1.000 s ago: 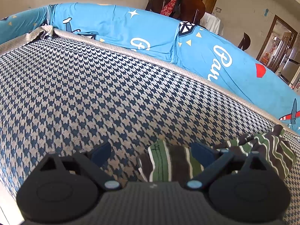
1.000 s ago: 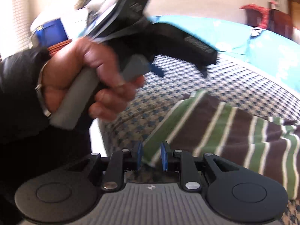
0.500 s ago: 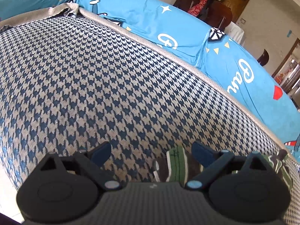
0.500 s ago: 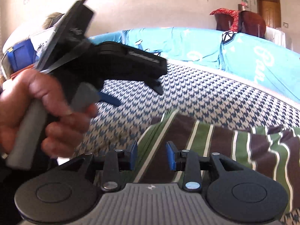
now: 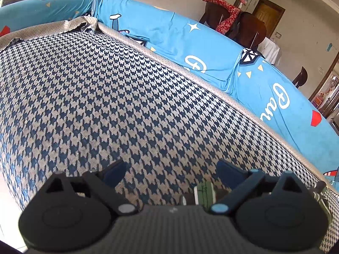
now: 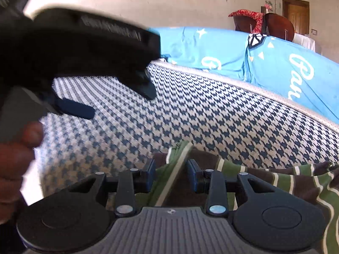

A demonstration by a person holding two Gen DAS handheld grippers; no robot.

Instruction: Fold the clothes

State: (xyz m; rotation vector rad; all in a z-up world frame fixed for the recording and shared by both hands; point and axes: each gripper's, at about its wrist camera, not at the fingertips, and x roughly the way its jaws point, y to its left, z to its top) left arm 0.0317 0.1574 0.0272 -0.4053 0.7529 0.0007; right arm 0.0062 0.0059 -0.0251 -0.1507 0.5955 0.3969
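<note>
The left gripper (image 5: 171,169) hangs over the houndstooth seat cover (image 5: 106,97) with its blue fingers (image 5: 114,170) spread wide, nothing between them; only a small corner of the striped garment (image 5: 204,192) shows just below its right finger. The right gripper (image 6: 171,174) has its fingers (image 6: 149,176) partly apart, straddling a raised fold of the green, brown and cream striped garment without clamping it; whether the pads touch the cloth cannot be told. The garment lies crumpled on the seat cover, trailing off to the right. In the right wrist view the left gripper appears blurred at upper left, gripped by a hand (image 6: 14,158). A blue printed sheet (image 5: 211,50) covers the backrest behind.
</note>
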